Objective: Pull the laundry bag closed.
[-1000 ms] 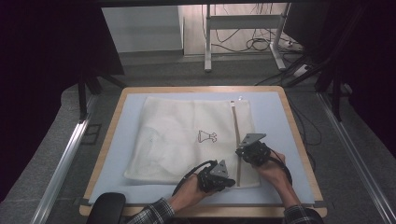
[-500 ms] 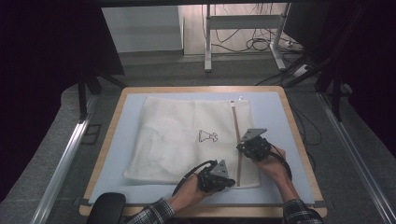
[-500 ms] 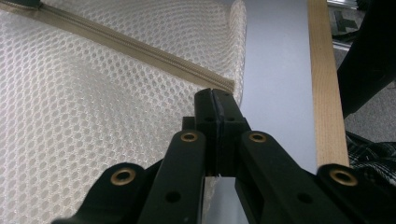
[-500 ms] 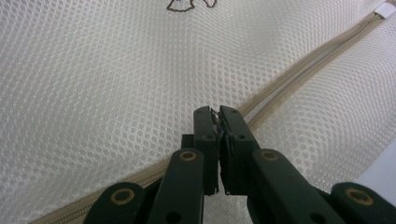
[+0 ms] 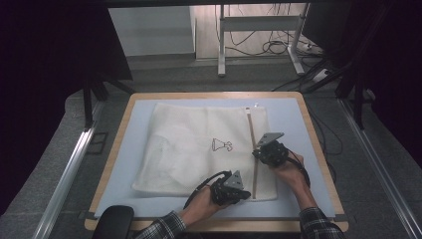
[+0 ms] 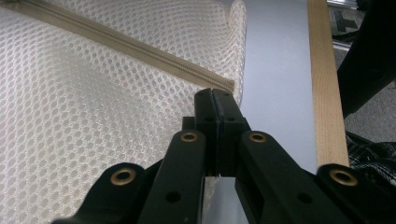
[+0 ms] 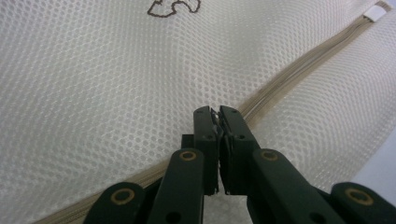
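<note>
A white mesh laundry bag (image 5: 199,149) lies flat on the pale blue mat (image 5: 293,119). A beige zipper (image 5: 251,144) runs along its right side. My left gripper (image 5: 246,193) is at the near end of the zipper (image 6: 116,44), with its jaws (image 6: 215,93) shut on the bag's edge fabric. My right gripper (image 5: 256,152) sits farther up the zipper (image 7: 299,70). Its jaws (image 7: 217,112) are pinched together on a small piece at the zipper line, which looks like the zipper pull.
A small dark garment print (image 5: 221,145) marks the bag's middle. The mat lies on a wooden-edged table (image 5: 318,149); its right rim (image 6: 327,93) is close to my left gripper. Metal rails flank the table, and desk legs and cables stand beyond the far edge.
My right gripper has slid a little way along the zipper, away from the person. The left gripper has stayed at the zipper's near end.
</note>
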A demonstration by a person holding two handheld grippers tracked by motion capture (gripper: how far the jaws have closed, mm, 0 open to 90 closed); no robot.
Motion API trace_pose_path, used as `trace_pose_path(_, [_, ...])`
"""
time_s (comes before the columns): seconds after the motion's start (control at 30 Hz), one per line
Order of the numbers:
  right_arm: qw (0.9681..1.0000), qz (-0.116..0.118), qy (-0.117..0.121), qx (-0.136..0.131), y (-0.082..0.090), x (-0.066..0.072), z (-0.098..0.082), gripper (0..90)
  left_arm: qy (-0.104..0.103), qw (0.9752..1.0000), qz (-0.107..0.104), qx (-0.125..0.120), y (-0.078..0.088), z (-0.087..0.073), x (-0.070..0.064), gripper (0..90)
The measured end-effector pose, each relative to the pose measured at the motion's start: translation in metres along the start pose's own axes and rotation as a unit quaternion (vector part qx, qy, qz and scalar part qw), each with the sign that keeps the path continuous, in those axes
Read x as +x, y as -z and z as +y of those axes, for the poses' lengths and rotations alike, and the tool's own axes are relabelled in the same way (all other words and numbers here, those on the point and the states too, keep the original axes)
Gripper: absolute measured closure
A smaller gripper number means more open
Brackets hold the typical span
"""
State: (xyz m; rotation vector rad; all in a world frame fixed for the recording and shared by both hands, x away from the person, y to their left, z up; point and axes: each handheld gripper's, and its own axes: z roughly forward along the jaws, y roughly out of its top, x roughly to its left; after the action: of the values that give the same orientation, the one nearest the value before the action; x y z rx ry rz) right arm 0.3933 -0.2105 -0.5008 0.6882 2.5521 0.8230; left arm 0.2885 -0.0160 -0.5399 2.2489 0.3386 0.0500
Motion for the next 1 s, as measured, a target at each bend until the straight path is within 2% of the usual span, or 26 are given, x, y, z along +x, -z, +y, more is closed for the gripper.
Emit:
trace_pose_path(0.37, [1.0, -0.007, -0.006, -0.003, -0.007, -0.013, 0.007, 85.8, -0.001, 1.0, 0.0, 0.0, 0.0, 0.0, 0.0, 90.0])
trace_pose_path(0.83, [0.9999, -0.009, -0.006, 0.0, -0.015, -0.022, 0.013, 85.7, 0.0, 1.0, 0.001, 0.0, 0.0, 0.0, 0.0, 90.0])
trace_pose_path(1.0, [0.9998, -0.019, -0.003, 0.0, -0.017, -0.024, 0.015, 85.8, 0.0, 1.0, 0.001, 0.0, 0.0, 0.0, 0.0, 90.0])
